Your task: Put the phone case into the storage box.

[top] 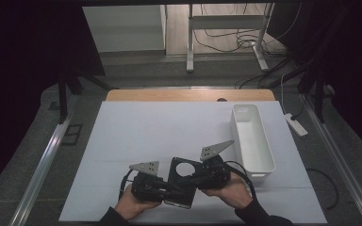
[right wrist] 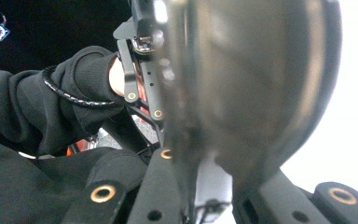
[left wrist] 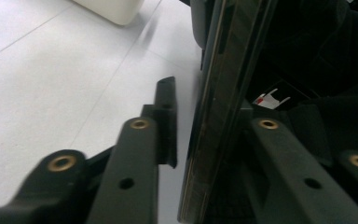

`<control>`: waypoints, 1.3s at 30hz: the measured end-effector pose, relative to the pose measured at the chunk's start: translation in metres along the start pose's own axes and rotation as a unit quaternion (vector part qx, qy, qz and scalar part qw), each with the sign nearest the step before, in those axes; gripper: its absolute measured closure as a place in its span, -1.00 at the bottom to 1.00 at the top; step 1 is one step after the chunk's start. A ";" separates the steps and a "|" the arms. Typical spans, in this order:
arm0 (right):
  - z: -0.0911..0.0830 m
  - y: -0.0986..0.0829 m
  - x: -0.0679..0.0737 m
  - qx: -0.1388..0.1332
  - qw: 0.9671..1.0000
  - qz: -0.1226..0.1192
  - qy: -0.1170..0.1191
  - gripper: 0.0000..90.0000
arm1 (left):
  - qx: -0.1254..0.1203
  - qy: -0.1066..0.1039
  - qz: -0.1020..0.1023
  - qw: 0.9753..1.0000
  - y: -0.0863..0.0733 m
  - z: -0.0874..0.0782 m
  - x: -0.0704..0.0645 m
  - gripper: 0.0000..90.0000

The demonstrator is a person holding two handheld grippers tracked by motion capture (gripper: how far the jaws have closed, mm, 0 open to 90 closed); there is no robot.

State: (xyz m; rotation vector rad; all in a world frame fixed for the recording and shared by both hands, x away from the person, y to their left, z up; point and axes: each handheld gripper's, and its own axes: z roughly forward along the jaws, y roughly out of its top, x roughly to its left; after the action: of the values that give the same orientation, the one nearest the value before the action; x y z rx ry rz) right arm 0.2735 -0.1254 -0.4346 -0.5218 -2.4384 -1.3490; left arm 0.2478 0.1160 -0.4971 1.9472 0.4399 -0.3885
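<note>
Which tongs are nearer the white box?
The right tongs, gripping the black plate from the side where the white box stands; the left tongs are farther.

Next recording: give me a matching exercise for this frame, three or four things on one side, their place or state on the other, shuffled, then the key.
Things:
1. black plate with a round hole
2. white bin
3. left hand-held gripper
4. wooden table edge

Places or states:
A. stands empty at the right of the white sheet
B. held between both hand-held grippers, near the front edge
C. runs along the far side of the white sheet
D. clamped on the plate's left side

Pairs: 1-B, 2-A, 3-D, 4-C
</note>
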 end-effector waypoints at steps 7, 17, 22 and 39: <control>0.001 -0.001 -0.002 0.005 1.000 -0.003 0.012 0.89 | 0.008 -0.020 0.003 1.000 0.000 0.001 0.001 0.83; 0.001 -0.002 -0.005 0.001 1.000 -0.004 0.007 0.73 | 0.015 -0.004 0.014 1.000 0.002 0.001 -0.001 0.88; -0.001 -0.001 -0.006 0.000 1.000 -0.003 -0.029 0.37 | 0.021 0.011 0.009 1.000 0.002 0.000 -0.001 0.88; -0.009 0.001 -0.007 -0.025 0.991 -0.006 -0.128 -0.60 | 0.034 0.056 -0.016 0.998 0.002 -0.004 -0.002 0.88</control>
State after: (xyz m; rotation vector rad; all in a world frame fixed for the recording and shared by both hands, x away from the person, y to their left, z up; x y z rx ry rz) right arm 0.2811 -0.1340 -0.4317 -0.7350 -2.6168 -1.4288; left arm 0.2475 0.1188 -0.4934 2.0371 0.5366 -0.3185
